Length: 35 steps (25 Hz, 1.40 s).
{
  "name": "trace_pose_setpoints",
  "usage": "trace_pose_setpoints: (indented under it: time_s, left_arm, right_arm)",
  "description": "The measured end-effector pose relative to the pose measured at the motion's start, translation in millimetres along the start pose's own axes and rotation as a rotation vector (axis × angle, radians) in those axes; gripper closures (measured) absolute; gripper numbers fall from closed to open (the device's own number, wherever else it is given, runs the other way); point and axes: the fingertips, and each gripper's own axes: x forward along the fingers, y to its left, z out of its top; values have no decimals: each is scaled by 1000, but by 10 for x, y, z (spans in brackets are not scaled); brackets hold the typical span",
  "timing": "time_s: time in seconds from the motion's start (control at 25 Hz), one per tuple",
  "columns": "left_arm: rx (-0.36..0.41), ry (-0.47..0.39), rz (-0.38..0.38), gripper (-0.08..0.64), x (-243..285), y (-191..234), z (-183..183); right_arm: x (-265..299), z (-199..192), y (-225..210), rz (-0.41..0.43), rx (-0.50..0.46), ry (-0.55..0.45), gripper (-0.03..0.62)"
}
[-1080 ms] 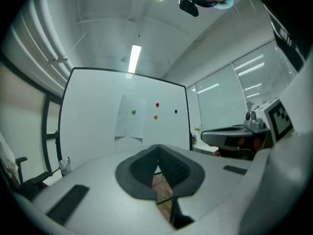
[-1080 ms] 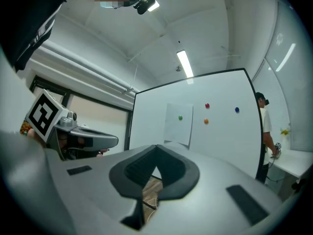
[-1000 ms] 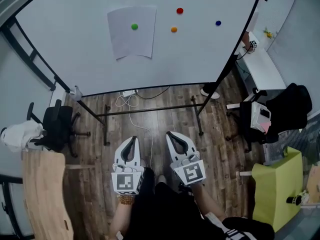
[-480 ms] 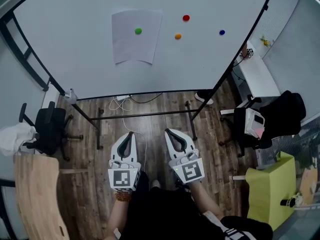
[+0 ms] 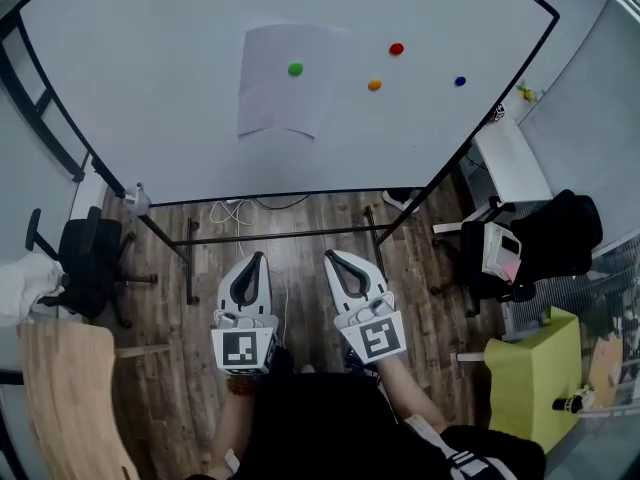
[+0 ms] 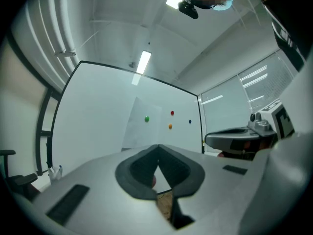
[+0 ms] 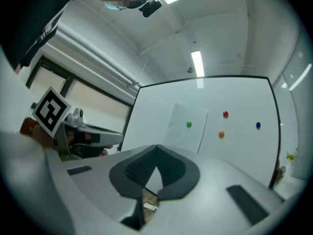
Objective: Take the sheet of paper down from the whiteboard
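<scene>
A white sheet of paper (image 5: 287, 81) hangs on the whiteboard (image 5: 150, 88), pinned by a green magnet (image 5: 295, 69). The sheet (image 6: 139, 126) also shows in the left gripper view and the sheet (image 7: 186, 127) in the right gripper view, straight ahead and some way off. My left gripper (image 5: 250, 261) and right gripper (image 5: 337, 259) are side by side low in the head view, both shut with nothing between the jaws, pointing level at the board. The left gripper (image 6: 157, 146) and the right gripper (image 7: 156, 147) each show touching tips.
Red (image 5: 397, 49), orange (image 5: 374, 85) and blue (image 5: 460, 81) magnets sit right of the sheet. The board's black stand (image 5: 280, 236) and a cable (image 5: 230, 211) lie on the wood floor ahead. An office chair (image 5: 85, 263) is left; a chair (image 5: 530, 238) and white table (image 5: 510, 158) are right.
Both grippers have moved forward toward the whiteboard, still shut. The board and sheet now sit lower and closer in the head view.
</scene>
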Motion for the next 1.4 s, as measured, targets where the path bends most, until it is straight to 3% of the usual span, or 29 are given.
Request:
trace_pose_setpoints:
  time_s: [0.2,0.64,0.84,1.04,1.4]
  left_arm:
    - [-5,10,6,549,170,345,-9]
    - [-33,-12,-65,549,469,802,-24]
    - [-34,-6,-98,549,531,940,-104]
    - [-56,-2,-101,549,562,1069,-118]
    - [-1,71,-76,549,618,1324,-293]
  right_arm:
    - [334,14,73,-4,-14,5,594]
    - [941,3,224,-44,-61,22,594]
    - [1009,-253,325,-5,-221,217,594]
    - [1130,-288,385,-6,-202,221,594]
    - [1372,-334,306,2,-207,226,594]
